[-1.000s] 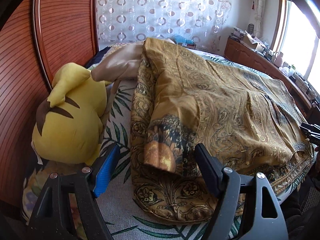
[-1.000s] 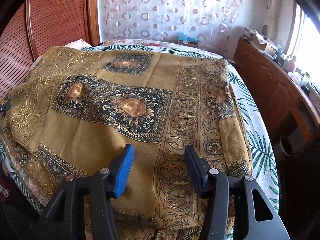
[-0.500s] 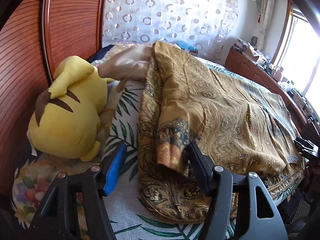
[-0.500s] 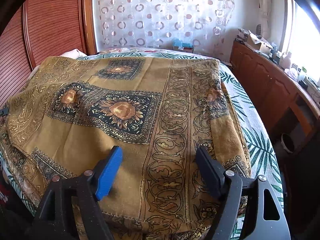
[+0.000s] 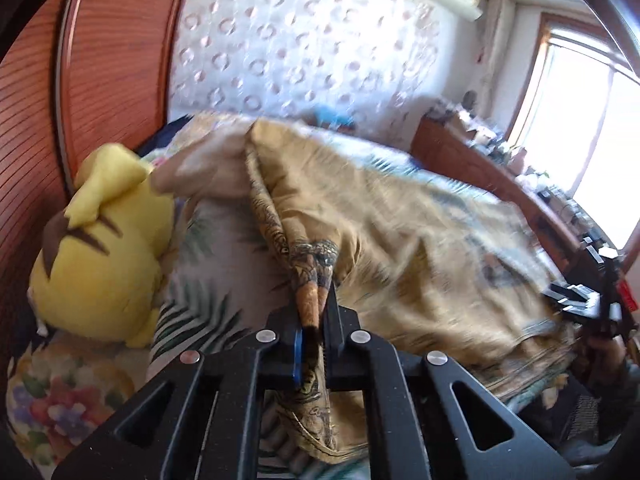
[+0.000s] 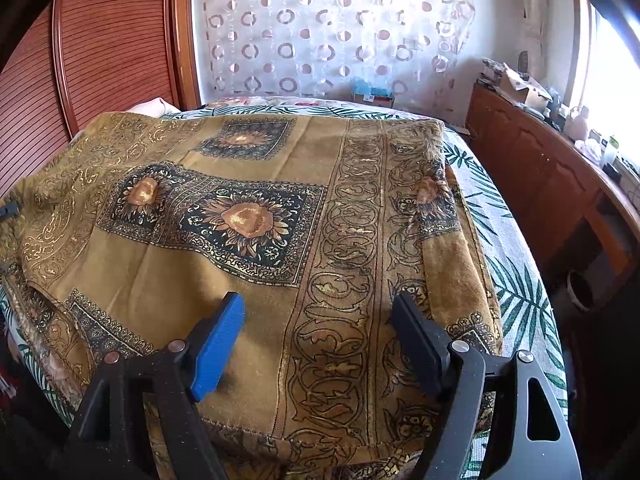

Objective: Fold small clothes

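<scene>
A mustard-gold patterned cloth (image 6: 256, 216) with sunflower squares lies spread over the bed. In the left wrist view my left gripper (image 5: 314, 320) is shut on a folded corner of this cloth (image 5: 420, 248), pinching it between the jaws and lifting it off the sheet. In the right wrist view my right gripper (image 6: 320, 332) is open, its blue pad (image 6: 216, 344) and black pad (image 6: 420, 344) hovering just over the cloth's near edge. The right gripper also shows at the far right of the left wrist view (image 5: 588, 296).
A yellow plush toy (image 5: 100, 248) lies at the left by the wooden headboard (image 5: 100, 60). A palm-leaf bedsheet (image 6: 516, 280) covers the bed. A wooden cabinet (image 6: 552, 184) runs along the right under the window. A dotted curtain (image 6: 332, 28) hangs behind.
My left gripper has closed on the cloth's folded corner and pulled it up. My right gripper has opened wider and drawn back slightly over the near edge.
</scene>
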